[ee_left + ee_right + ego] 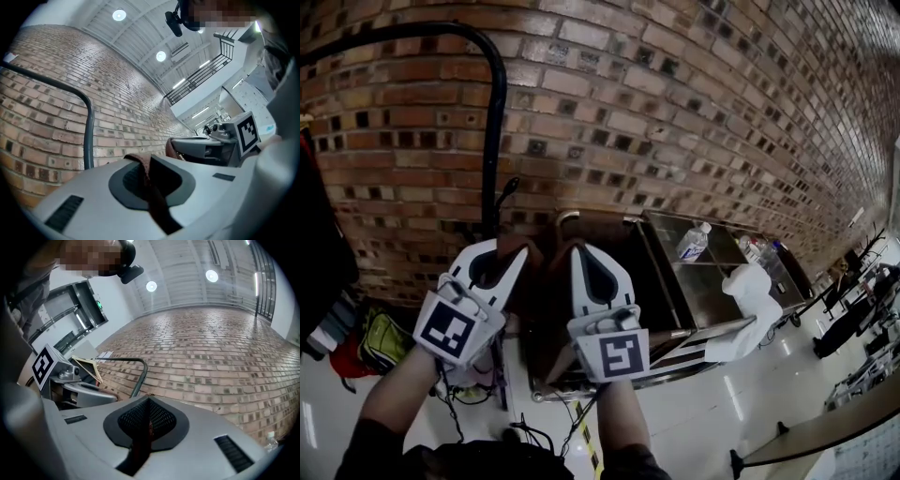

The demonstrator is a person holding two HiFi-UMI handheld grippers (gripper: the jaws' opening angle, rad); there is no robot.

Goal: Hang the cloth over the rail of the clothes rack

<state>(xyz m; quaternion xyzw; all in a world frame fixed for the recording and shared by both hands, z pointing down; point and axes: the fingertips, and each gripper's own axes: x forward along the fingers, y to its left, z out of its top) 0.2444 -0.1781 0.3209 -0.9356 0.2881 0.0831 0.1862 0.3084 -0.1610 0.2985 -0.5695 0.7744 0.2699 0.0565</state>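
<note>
Red-brown bricks make up the big wall point(675, 112) at the back, and it fills most of the head view. Next biggest is the black metal clothes rack rail point(496, 122). It runs along the top left, bends round, and goes down as a post.

Right of that post and lower down stands a shiny steel bench point(712, 291) with a shelf under its top.

The dark brown cloth point(546, 300) is just right of the post and well below the rail's bend. It is not on the rail. It hangs down between the two grippers, and each one holds an edge at the top.

The left gripper point(508, 251), white with a black and white marker cube, is close beside the post. Its jaws are pressed together on a fold of the cloth. The right gripper point(581, 253) is a little further from the post, and its jaws pinch the cloth too.

A clear plastic water bottle point(694, 242) lies on the bench, far right of the post.
</note>
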